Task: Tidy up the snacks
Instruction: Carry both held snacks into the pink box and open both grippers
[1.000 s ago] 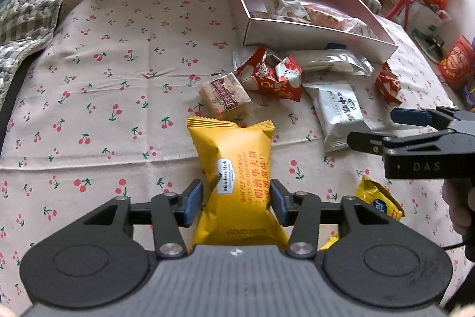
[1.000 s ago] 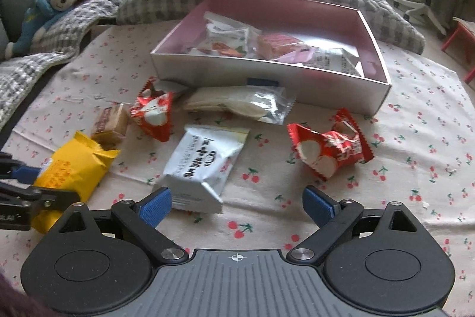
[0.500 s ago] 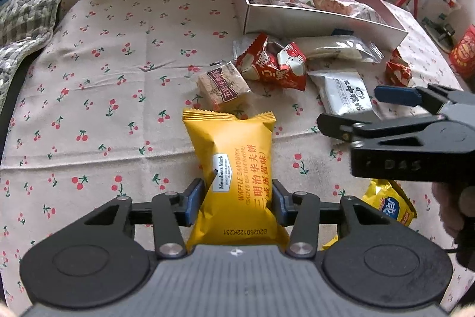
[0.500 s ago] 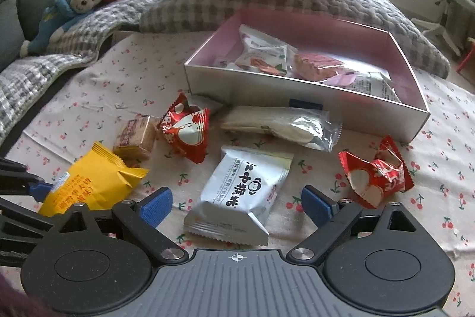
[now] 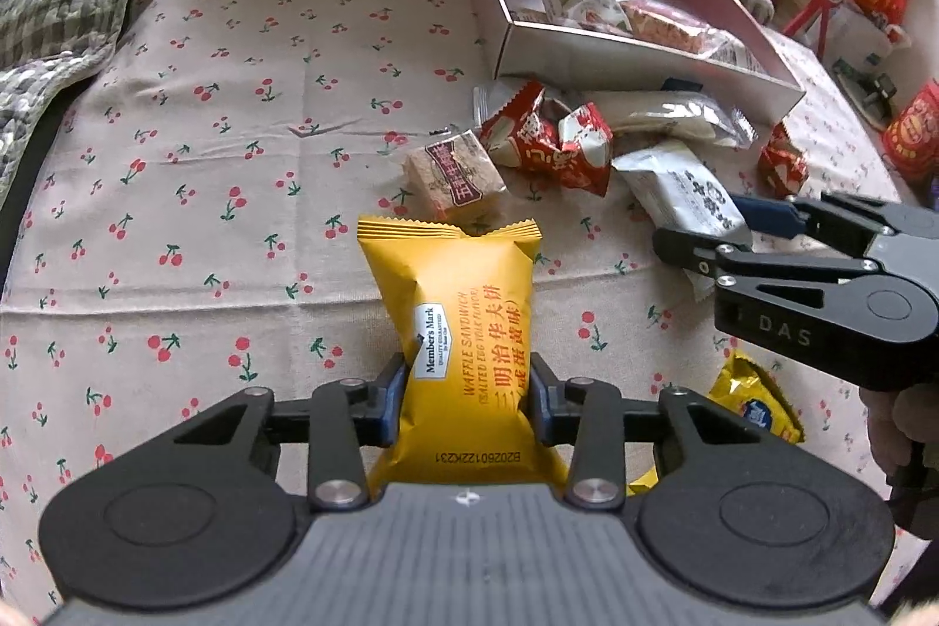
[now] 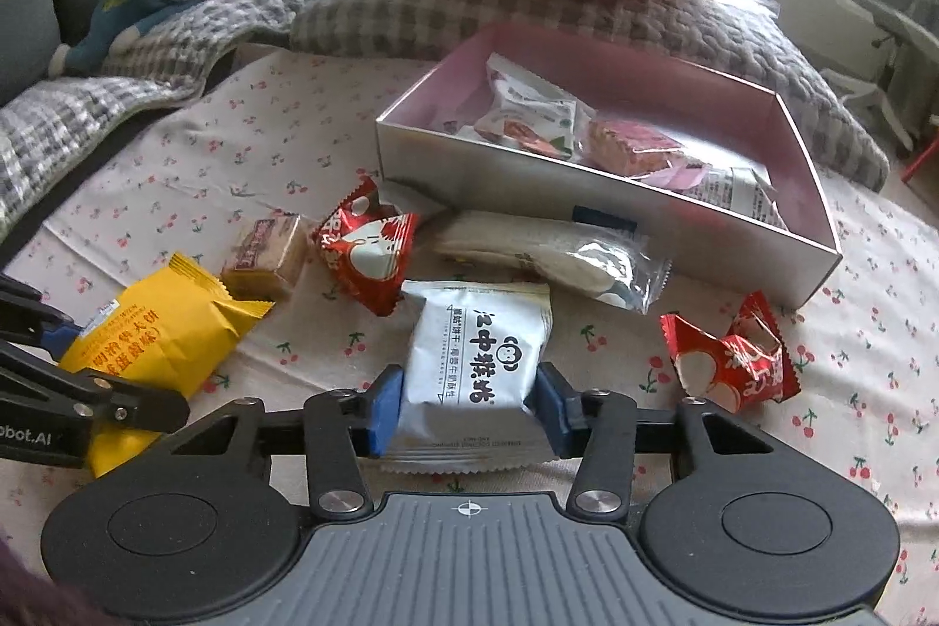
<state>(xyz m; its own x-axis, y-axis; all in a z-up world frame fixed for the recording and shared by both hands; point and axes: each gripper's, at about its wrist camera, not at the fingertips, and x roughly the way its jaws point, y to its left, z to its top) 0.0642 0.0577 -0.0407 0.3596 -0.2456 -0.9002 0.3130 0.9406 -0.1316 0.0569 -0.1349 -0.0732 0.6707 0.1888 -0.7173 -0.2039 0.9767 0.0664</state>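
Note:
My left gripper (image 5: 466, 406) is shut on a yellow waffle sandwich packet (image 5: 463, 332) and holds it over the cherry-print cloth. The packet also shows in the right wrist view (image 6: 158, 332). My right gripper (image 6: 466, 409) is closed around a white biscuit packet (image 6: 478, 350), its blue pads pressing both sides. The right gripper shows from the side in the left wrist view (image 5: 733, 233). The pink open box (image 6: 587, 209) behind holds several wrapped snacks.
Loose on the cloth lie a brown square snack (image 6: 267, 253), a red packet (image 6: 367, 244), a clear long packet (image 6: 563, 259), another red packet (image 6: 730, 359) and a yellow-blue packet (image 5: 754, 403). Checked blankets (image 6: 176, 33) and cushions border the back.
My right gripper moved forward over the white biscuit packet and closed from wide open onto it. My left gripper kept its hold on the yellow packet and shifted slightly forward.

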